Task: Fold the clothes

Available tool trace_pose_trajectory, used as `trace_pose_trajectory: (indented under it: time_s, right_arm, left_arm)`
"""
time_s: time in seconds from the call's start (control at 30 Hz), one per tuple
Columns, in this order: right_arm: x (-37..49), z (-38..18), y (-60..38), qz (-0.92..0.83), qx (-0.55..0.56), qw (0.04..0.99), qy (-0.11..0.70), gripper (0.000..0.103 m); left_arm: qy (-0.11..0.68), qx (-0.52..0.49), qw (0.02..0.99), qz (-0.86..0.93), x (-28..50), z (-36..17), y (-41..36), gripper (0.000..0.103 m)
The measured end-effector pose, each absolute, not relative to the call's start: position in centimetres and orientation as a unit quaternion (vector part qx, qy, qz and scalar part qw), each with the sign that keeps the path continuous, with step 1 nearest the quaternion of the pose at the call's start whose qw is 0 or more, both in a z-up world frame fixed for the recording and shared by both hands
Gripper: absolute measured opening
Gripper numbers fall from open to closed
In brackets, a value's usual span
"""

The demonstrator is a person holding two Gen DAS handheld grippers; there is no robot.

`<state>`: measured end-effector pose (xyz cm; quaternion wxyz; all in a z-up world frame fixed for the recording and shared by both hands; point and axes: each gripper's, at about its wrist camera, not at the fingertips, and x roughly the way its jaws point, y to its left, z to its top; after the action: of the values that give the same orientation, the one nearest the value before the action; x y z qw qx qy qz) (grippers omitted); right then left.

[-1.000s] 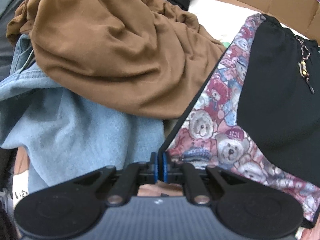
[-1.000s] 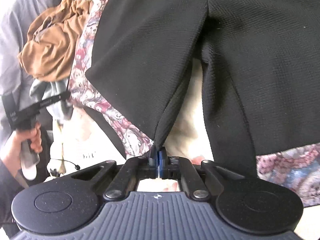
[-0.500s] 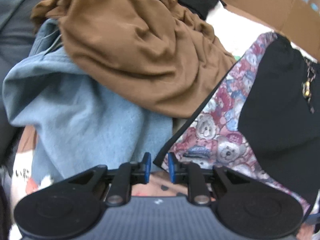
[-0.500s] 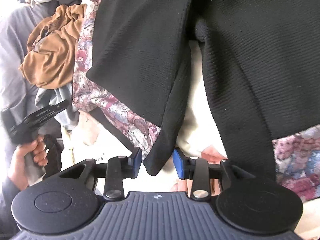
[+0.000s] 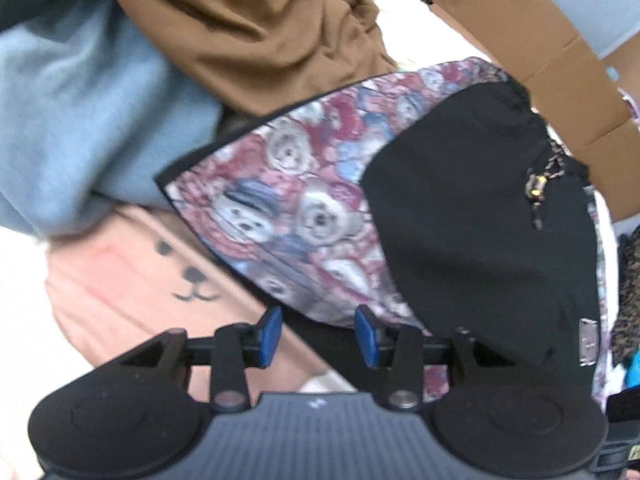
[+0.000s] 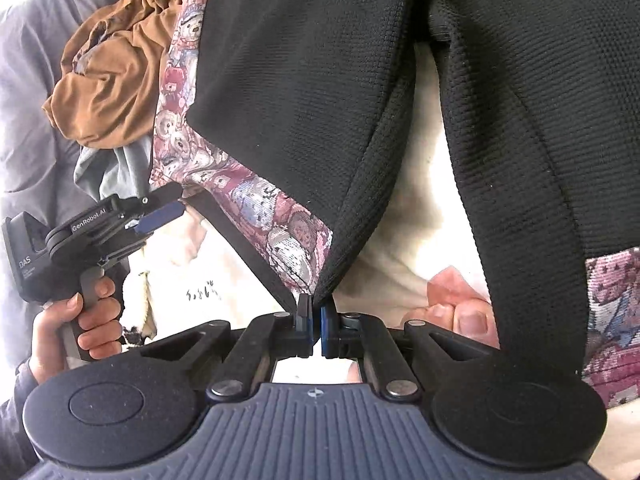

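Right wrist view shows the right gripper [image 6: 315, 318] pinching a hem corner of the shorts [image 6: 304, 92], spread on the bed. Left gripper [image 5: 318, 336] gapes empty just short of them. Next, I judge: grab the bear-print corner, then fold.

a home laundry spot, likely a bed or soft surface
a heap of worn clothes, brown garment [image 5: 256, 28] on blue denim [image 5: 80, 120], lies on a cream blanket [image 6: 408, 216] with a pink bear-face print [image 5: 160, 280]; a flattened cardboard box [image 5: 540, 40] stands behind.
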<state>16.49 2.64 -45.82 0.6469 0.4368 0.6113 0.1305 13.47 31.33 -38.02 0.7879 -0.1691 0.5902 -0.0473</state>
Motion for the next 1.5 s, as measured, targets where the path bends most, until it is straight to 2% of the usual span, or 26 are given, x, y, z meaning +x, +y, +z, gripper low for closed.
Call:
trace_pose_trajectory:
  time_s: [0.13, 0.37, 0.63, 0.73, 0.8, 1.0, 1.5]
  right_arm:
    - [16.3, -46.1, 2.5, 0.127, 0.438, 0.644, 0.615, 0.001]
    - [16.6, -46.2, 2.8, 0.129, 0.433, 0.646, 0.616, 0.001]
    - [16.6, -46.2, 2.8, 0.127, 0.432, 0.646, 0.617, 0.001]
    - [16.6, -46.3, 2.8, 0.127, 0.431, 0.645, 0.618, 0.001]
    - [16.6, -46.3, 2.8, 0.126, 0.430, 0.645, 0.619, 0.001]
    - [16.8, -46.6, 2.9, 0.126, 0.427, 0.646, 0.620, 0.001]
    - [16.9, -46.5, 2.8, 0.124, 0.424, 0.650, 0.618, 0.001]
  left_arm:
    - [0.599, -0.168, 0.783, -0.027, 13.0, -39.1, 31.2, 0.056]
    - [0.561, -0.226, 0.796, -0.025, 12.1, -39.1, 32.1, 0.055]
    - [0.533, -0.241, 0.808, -0.066, 12.7, -37.9, 32.2, 0.054]
    - [0.534, -0.248, 0.805, -0.073, 13.0, -38.4, 32.2, 0.054]
    - [0.533, -0.247, 0.806, -0.073, 13.0, -38.1, 32.3, 0.050]
    - [0.529, -0.262, 0.803, -0.075, 12.2, -36.8, 33.6, 0.050]
    - [0.539, -0.249, 0.800, -0.092, 13.3, -39.1, 32.6, 0.051]
